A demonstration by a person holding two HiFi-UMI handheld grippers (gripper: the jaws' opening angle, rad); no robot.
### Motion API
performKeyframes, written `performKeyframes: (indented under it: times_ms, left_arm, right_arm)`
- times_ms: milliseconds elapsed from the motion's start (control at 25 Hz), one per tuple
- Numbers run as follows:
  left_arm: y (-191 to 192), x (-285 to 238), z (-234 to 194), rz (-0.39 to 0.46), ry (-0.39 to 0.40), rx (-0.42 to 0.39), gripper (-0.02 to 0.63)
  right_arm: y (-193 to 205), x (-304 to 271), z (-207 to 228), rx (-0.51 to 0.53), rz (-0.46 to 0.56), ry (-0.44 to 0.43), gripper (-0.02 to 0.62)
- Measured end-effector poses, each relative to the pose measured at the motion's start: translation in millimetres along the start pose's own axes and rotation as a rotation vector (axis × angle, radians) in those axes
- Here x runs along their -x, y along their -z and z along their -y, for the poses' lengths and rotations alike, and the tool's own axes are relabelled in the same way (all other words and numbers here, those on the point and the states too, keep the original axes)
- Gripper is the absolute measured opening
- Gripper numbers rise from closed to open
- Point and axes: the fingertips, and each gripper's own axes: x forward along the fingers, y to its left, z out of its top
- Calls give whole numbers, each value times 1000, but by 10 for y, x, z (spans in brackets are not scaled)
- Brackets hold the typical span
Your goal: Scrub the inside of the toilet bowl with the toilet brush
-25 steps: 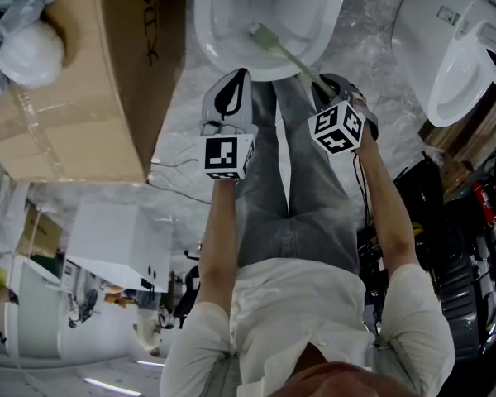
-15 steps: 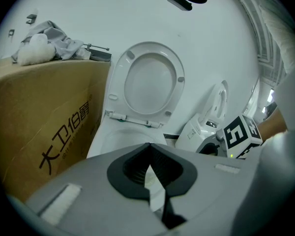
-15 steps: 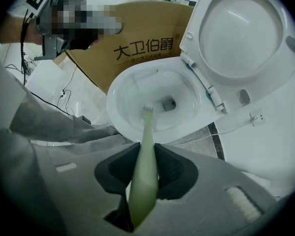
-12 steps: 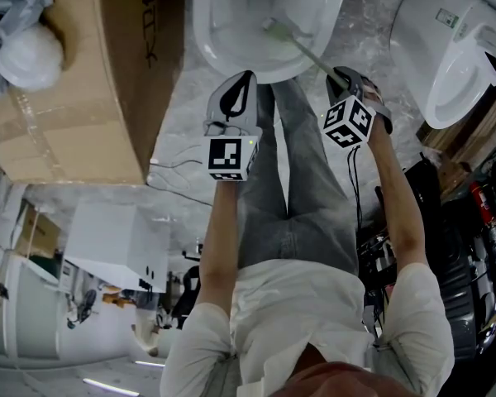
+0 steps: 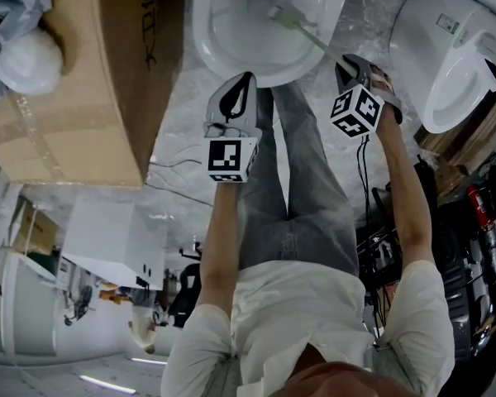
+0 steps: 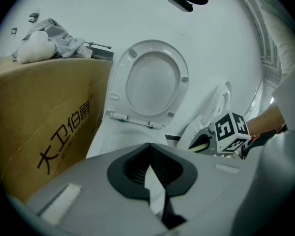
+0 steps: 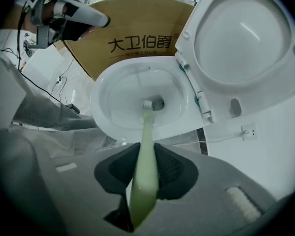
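The white toilet bowl (image 5: pixel 231 52) lies at the top of the head view, its lid (image 7: pixel 246 33) raised. A pale green toilet brush (image 7: pixel 144 146) runs from my right gripper (image 7: pixel 145 151) down into the bowl (image 7: pixel 105 112). Its small head (image 7: pixel 147 103) sits close to the drain. My right gripper (image 5: pixel 347 64) is shut on the brush handle, just right of the bowl's front rim. Before the rim hovers my left gripper (image 5: pixel 244 83), shut and holding nothing. In its own view the left gripper (image 6: pixel 148 150) faces the raised seat (image 6: pixel 152 82).
A big cardboard box (image 5: pixel 74 81) stands hard against the bowl's left side, with white bundles (image 5: pixel 25 52) on it. A second toilet (image 5: pixel 459 56) is at the right. The person's legs (image 5: pixel 289 172) stand right before the bowl. Cables (image 5: pixel 178 172) trail over the floor.
My right gripper has moved right and further forward, and the brush head has slid from the near left of the bowl toward the drain. The left gripper has stayed nearly still.
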Motion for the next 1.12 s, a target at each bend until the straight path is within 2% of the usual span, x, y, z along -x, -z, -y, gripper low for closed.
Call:
performKeyframes:
  times_ms: [440,600,720,920,1120]
  left_arm:
    - [-137,-168,-57,0,-25,35,17]
    - [-183,-214,-66,-1,-27,44,18]
    - [-198,-242,-80,-7,-25,44,18]
    - [-263,-295,-82,-5,-18,44,18]
    - [-289,-329,-84,-3,-12,38,18]
  right_arm:
    - [-91,-136,562,27,-18,63,94]
    - [-103,-152,684,-16,-27,72,94]
    - [-132,-142,706,-145,-26,16,94]
    - [-172,-121,765,-453,-40,-89,94]
    - [-287,-188,773,-593,-47,-106,95]
